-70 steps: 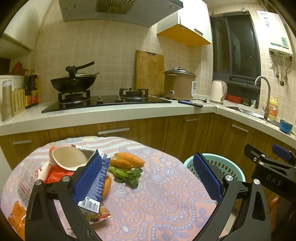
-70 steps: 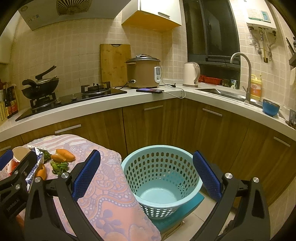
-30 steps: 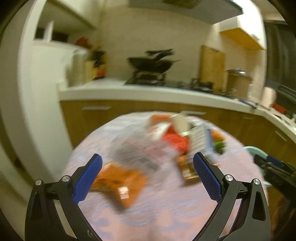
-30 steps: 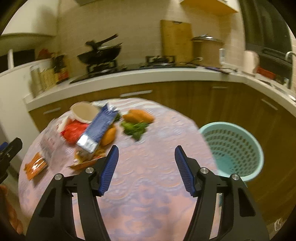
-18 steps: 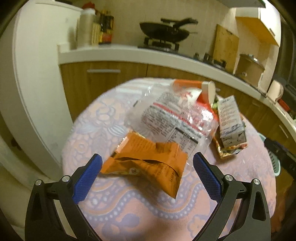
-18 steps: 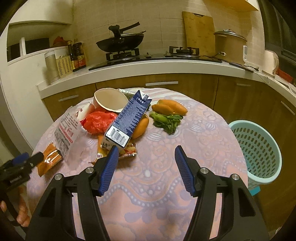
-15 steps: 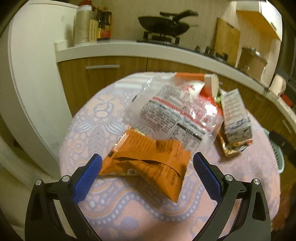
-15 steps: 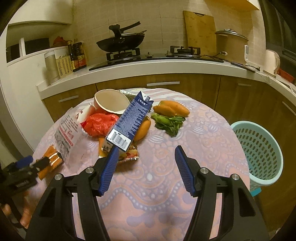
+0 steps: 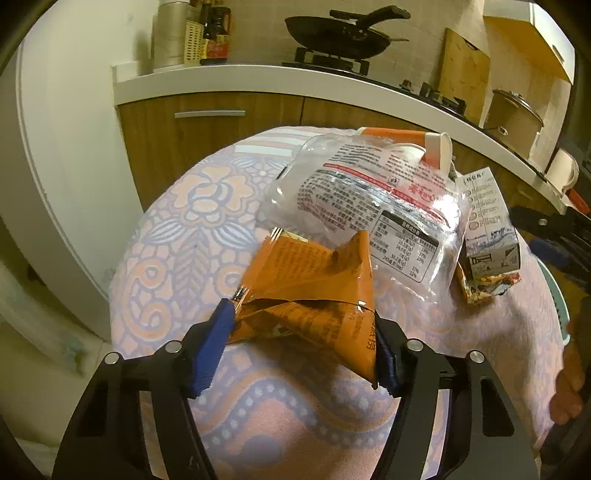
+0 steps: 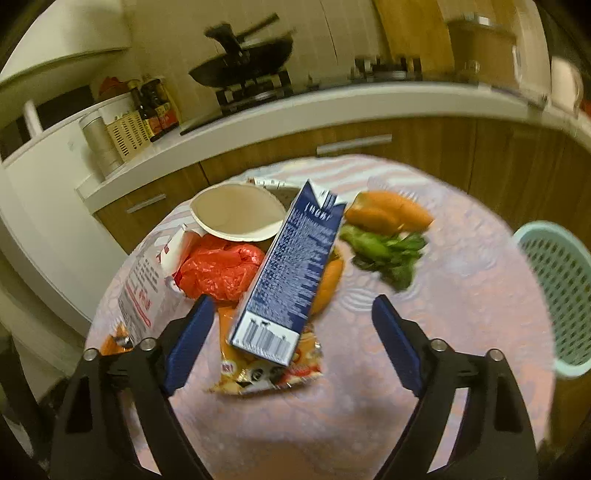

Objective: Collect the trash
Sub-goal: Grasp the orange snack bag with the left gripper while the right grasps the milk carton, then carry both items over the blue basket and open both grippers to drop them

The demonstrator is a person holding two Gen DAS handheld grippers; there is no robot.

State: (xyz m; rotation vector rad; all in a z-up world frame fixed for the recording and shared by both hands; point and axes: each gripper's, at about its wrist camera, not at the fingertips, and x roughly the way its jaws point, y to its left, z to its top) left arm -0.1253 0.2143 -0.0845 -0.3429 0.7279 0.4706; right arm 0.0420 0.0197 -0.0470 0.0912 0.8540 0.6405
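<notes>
My left gripper [image 9: 301,336] has closed its blue pads on the crumpled orange snack bag [image 9: 310,291] at the near left of the round table [image 9: 177,236]. Behind it lie a clear printed plastic bag [image 9: 369,199] and a milk carton [image 9: 487,229]. My right gripper [image 10: 291,343] is open and empty, above the table with the blue milk carton [image 10: 295,273] just ahead between its fingers. Under the carton lies a foil snack wrapper [image 10: 266,369]. A red plastic bag [image 10: 218,269] and a white paper bowl [image 10: 236,212] lie left of the carton. The teal basket [image 10: 557,291] stands to the right.
Carrots [image 10: 388,212] and green leaves [image 10: 388,254] lie on the table behind the carton. A kitchen counter with a wok [image 9: 343,35] on the stove runs behind the table. A white cabinet [image 9: 59,155] stands to the left.
My left gripper has closed from wide open onto the orange snack bag. My right gripper has moved closer to the blue carton and opened a little wider.
</notes>
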